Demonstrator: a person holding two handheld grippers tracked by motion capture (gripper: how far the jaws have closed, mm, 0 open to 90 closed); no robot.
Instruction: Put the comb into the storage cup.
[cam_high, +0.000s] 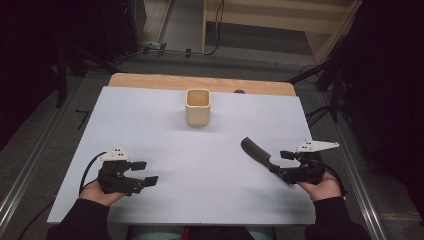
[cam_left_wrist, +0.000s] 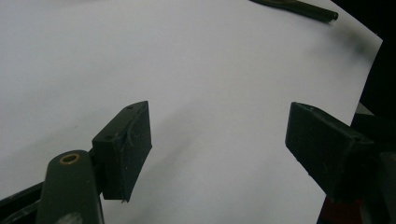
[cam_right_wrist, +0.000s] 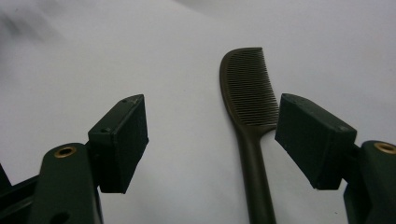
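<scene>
The right claw stood spread wide, its jaws low over the worktop and astride the handle of a dark comb, touching neither side of it. The comb lay flat near the worktop's right edge, teeth end pointing away from the hand toward the middle. The handle sat closer to one jaw than the other, so closing from there would likely have shoved the comb sideways or spun it on the smooth white surface before both pads met it. Being thin and flat, it could also have slid under the pads, leaving the jaws scraping the worktop instead of gripping.

The left claw was likewise spread and held nothing, resting in the hand over the left front of the worktop, well apart from the comb.

Farther out, a tan square cup stood upright near the back edge, centred. Its mouth was open and what showed of its inside looked empty, though its floor could not be made out.
</scene>
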